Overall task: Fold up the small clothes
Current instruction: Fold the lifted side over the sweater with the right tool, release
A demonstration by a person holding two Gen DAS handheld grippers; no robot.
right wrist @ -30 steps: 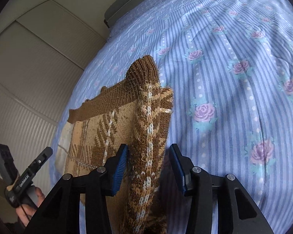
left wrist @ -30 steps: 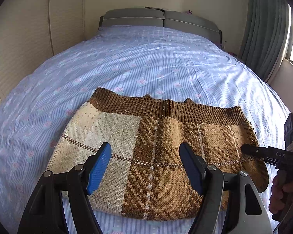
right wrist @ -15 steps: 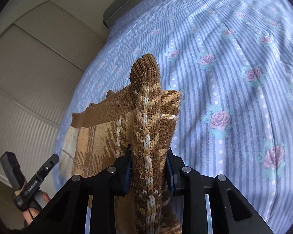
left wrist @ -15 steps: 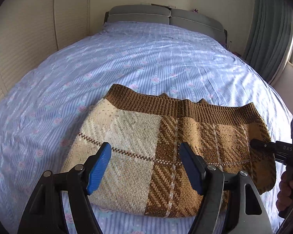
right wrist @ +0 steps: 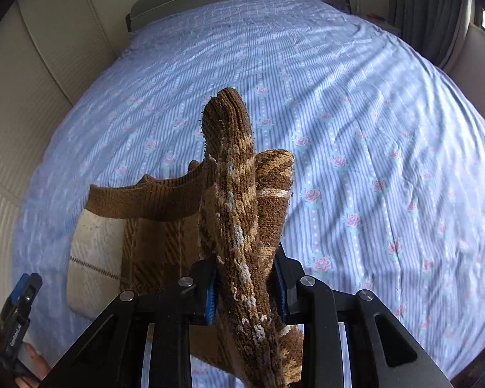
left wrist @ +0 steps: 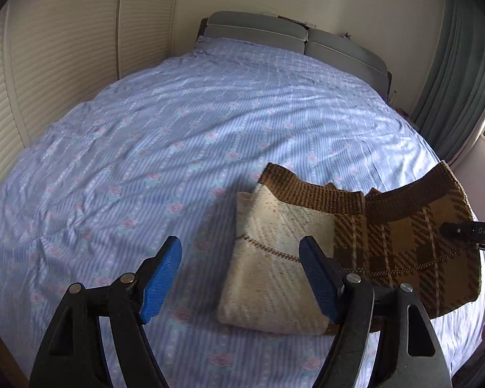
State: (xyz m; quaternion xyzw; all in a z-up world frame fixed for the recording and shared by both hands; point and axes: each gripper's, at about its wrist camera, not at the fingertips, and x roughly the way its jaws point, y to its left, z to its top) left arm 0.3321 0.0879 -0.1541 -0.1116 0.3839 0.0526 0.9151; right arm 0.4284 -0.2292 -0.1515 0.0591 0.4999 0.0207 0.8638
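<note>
The knit skirt [left wrist: 355, 252] lies on the blue bed sheet [left wrist: 177, 148], far from the grey headboard [left wrist: 294, 37] & close to the near edge of the bed. It's brown & cream w/ a check pattern and a dark ribbed band on the headboard side.

The right gripper [right wrist: 246, 286] is squeezed tight on the brown side edge of the skirt. That edge is lifted up off the sheet. It stands up in a bunched roll betw. the blue pads [right wrist: 211, 294]. The cream part of the skirt is flat on the sheet.

The left gripper [left wrist: 242, 279] is wide open w/ nothing in it. It hangs above the sheet, by the cream end of the skirt. One blue pad is over the cream part; can't tell if it touches.

A green curtain [left wrist: 452, 74] hangs past the skirt's brown side.
</note>
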